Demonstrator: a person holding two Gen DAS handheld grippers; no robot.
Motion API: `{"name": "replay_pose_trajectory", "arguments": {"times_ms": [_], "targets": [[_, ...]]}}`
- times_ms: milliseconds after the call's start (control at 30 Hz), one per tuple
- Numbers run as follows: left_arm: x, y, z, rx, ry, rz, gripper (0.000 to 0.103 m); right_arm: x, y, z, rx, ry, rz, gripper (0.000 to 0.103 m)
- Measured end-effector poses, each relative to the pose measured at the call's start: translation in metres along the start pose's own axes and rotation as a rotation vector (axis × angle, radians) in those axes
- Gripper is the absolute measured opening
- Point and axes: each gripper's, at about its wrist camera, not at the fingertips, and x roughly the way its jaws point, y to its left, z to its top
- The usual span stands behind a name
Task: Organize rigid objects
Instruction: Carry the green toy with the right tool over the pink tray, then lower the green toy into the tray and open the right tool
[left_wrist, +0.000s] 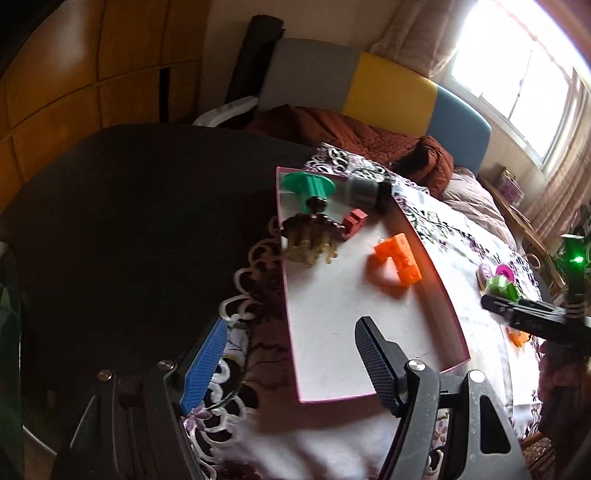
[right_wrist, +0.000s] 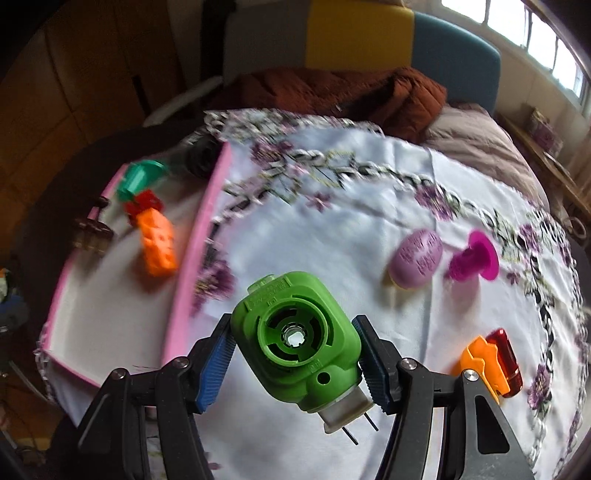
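My right gripper (right_wrist: 295, 354) is shut on a green plastic motor housing (right_wrist: 295, 332), lifted above the flowered tablecloth (right_wrist: 332, 184); it also shows at the right edge of the left wrist view as the green housing (left_wrist: 503, 288). My left gripper (left_wrist: 291, 365) is open and empty over the near end of the pink-rimmed white tray (left_wrist: 369, 332). In the tray lie an orange block (left_wrist: 399, 260), a red block (left_wrist: 354, 221), a green spool (left_wrist: 310, 184), a brown pegged piece (left_wrist: 310, 236) and a grey cylinder (left_wrist: 365, 192).
On the cloth right of the tray (right_wrist: 192, 280) lie a lilac oval (right_wrist: 415, 258), a magenta spool (right_wrist: 474, 260) and an orange clip with a red piece (right_wrist: 491, 363). A dark round table edge (left_wrist: 129, 221) lies left. A bed with a brown quilt (left_wrist: 369, 136) stands behind.
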Motion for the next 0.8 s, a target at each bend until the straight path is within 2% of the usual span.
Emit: {"name": "replay_pose_trajectory", "arguments": {"times_ms": [167, 400, 600, 733, 800], "targets": [[-0.003, 0.002, 0.002, -0.005, -0.014, -0.002, 0.073, -0.017, 0.048, 0.014, -0.08, -0.041, 0.114, 0.064], [-0.006, 0.002, 0.003, 0.001, -0.016, -0.003, 0.073, 0.006, 0.115, 0.011, -0.203, 0.033, 0.23, 0.064], [-0.005, 0.001, 0.002, 0.008, -0.011, -0.002, 0.073, 0.051, 0.13, 0.023, -0.203, 0.094, 0.171, 0.064], [-0.003, -0.001, 0.002, 0.013, -0.008, -0.005, 0.073, 0.069, 0.13, 0.032, -0.191, 0.09, 0.082, 0.064], [-0.003, -0.003, 0.001, 0.019, -0.008, -0.006, 0.073, 0.075, 0.127, 0.035, -0.167, 0.095, 0.082, 0.064]]}}
